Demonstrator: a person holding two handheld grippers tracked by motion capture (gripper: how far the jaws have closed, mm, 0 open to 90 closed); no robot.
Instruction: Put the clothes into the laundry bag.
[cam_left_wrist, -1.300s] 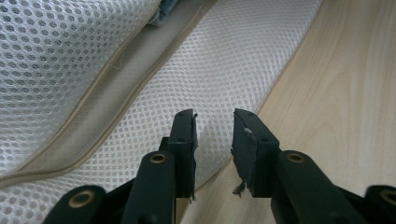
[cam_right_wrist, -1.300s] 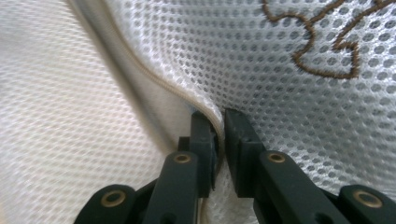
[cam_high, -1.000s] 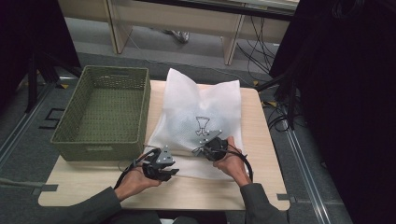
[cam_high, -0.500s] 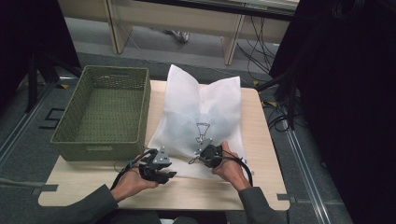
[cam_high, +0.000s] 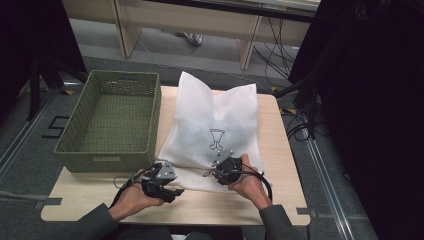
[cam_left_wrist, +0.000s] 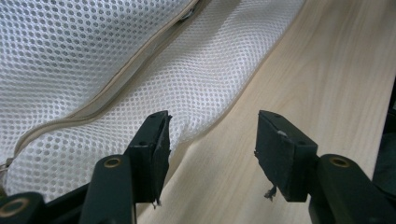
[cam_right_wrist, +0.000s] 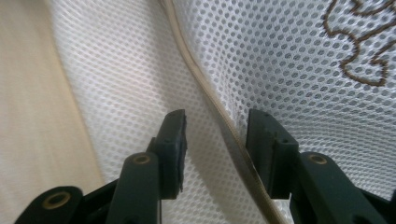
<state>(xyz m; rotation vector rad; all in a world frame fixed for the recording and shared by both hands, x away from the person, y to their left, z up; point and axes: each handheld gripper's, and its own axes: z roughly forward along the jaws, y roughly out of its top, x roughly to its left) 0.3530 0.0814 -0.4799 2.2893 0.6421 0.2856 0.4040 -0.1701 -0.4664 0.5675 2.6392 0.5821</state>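
1. White mesh bag (cam_high: 212, 127) is lying flat on the wooden table (cam_high: 280, 150), its left edge touching the green woven basket (cam_high: 110, 122), its near edge running just in front of both hands
2. Bag's far corners are sticking past the table's far edge; a brown outline emblem (cam_high: 216, 139) is showing near the bag's middle
3. Left gripper (cam_high: 167, 186) is sitting at the bag's near-left corner, held by the left hand (cam_high: 135, 196); in the left gripper view its jaws are standing wide apart, gripping nothing
4. In that view one jaw is lying over the mesh edge, the other over bare wood, with the beige zipper seam (cam_left_wrist: 116, 84) running diagonally just beyond
5. Right gripper (cam_high: 220, 167) is resting on the bag's near edge, held by the right hand (cam_high: 250, 180); jaws are partly open, straddling the zipper seam (cam_right_wrist: 205, 88) without clamping it
6. Bare table is lying open along the near edge and the right side; the basket is sitting empty, blocking the left
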